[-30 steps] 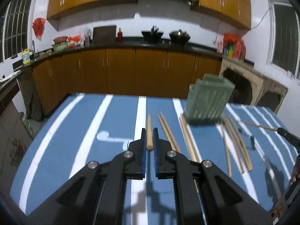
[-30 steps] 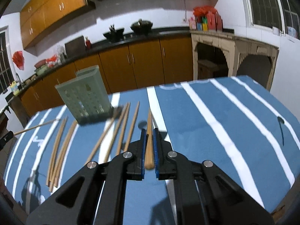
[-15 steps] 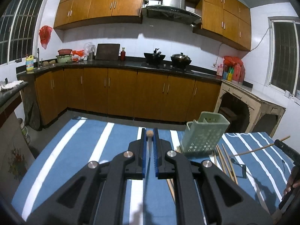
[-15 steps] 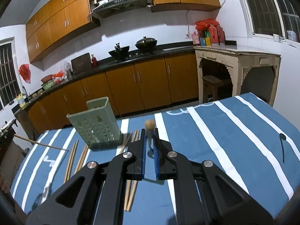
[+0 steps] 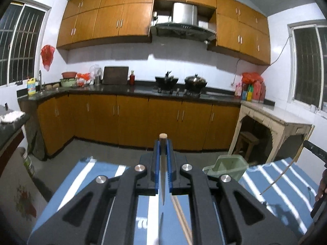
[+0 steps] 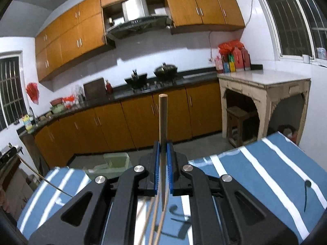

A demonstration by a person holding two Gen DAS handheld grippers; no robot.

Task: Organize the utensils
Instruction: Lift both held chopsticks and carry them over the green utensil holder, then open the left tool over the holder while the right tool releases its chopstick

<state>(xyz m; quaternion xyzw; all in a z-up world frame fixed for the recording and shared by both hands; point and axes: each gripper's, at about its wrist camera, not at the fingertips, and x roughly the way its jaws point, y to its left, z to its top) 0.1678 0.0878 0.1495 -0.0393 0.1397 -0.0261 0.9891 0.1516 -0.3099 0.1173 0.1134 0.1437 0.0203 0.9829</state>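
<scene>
My left gripper (image 5: 163, 143) is shut on a wooden chopstick (image 5: 163, 183) that stands upright between the blue pads, its thin tip hanging above the blue striped table (image 5: 81, 183). My right gripper (image 6: 163, 145) is likewise shut on a second chopstick (image 6: 163, 118), whose thick end rises well above the pads. A green perforated utensil basket (image 5: 226, 167) stands on the table ahead to the right in the left wrist view. In the right wrist view the basket (image 6: 116, 163) is ahead to the left. Loose chopsticks (image 6: 153, 220) lie on the cloth below the jaws.
Beyond the table's far edge is bare floor, then brown kitchen cabinets (image 5: 132, 120) with woks on the counter. A pale side table (image 6: 265, 94) with a stool under it stands at the right. Each gripper shows at the edge of the other's view.
Both grippers have risen from the table, each lifting its chopstick off the cloth. The chopsticks now hang upright, and both views have tilted up toward the kitchen.
</scene>
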